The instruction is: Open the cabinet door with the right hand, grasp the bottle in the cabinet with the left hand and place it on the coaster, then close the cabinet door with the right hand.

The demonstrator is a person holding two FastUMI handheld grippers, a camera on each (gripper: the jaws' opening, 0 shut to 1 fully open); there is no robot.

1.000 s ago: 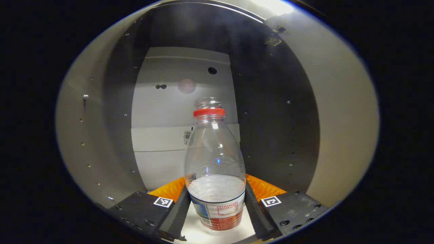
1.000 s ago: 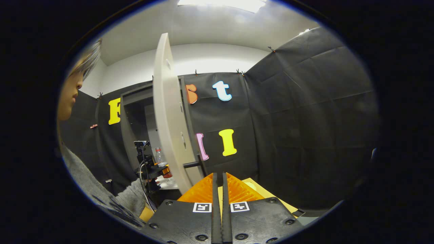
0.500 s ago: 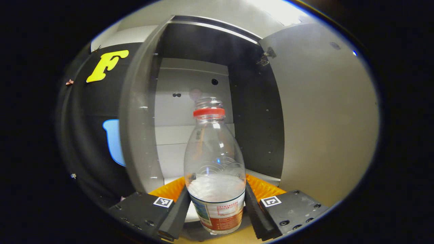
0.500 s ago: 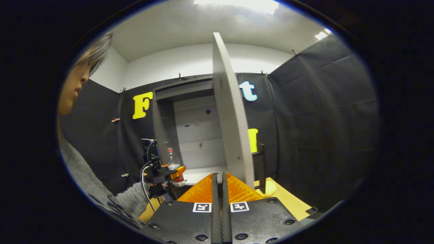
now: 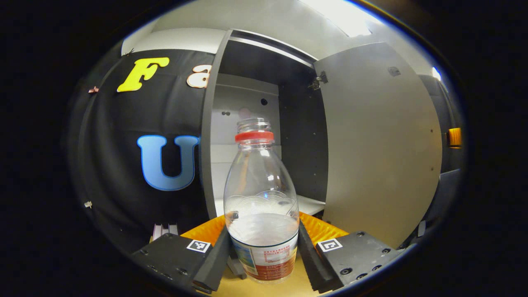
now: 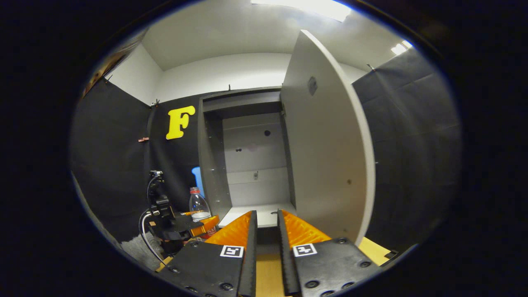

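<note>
A clear plastic bottle (image 5: 261, 198) with a red neck ring, no cap and a printed label stands upright between the fingers of my left gripper (image 5: 262, 258), which is shut on its lower body above the wooden table (image 5: 264, 288). Behind it the grey cabinet (image 5: 247, 136) stands open, its door (image 5: 379, 144) swung out to the right. In the right gripper view, my right gripper (image 6: 267, 247) faces the open cabinet (image 6: 255, 156) with its fingers slightly apart and nothing between them. The door (image 6: 326, 144) is to its right. The left gripper (image 6: 181, 225) holds the bottle (image 6: 199, 204) at the left, outside the cabinet.
The cabinet's pale bottom shelf (image 6: 255, 214) lies bare ahead of my right gripper. A small grey object (image 5: 163, 231) sits on the table by the left fingers. A person's grey sleeve (image 6: 136, 249) is at the lower left. Black cloth walls close the booth.
The left gripper has drawn the bottle back out of the cabinet and over the table. The right gripper's fingers have parted, and it has turned so the door now lies to its right.
</note>
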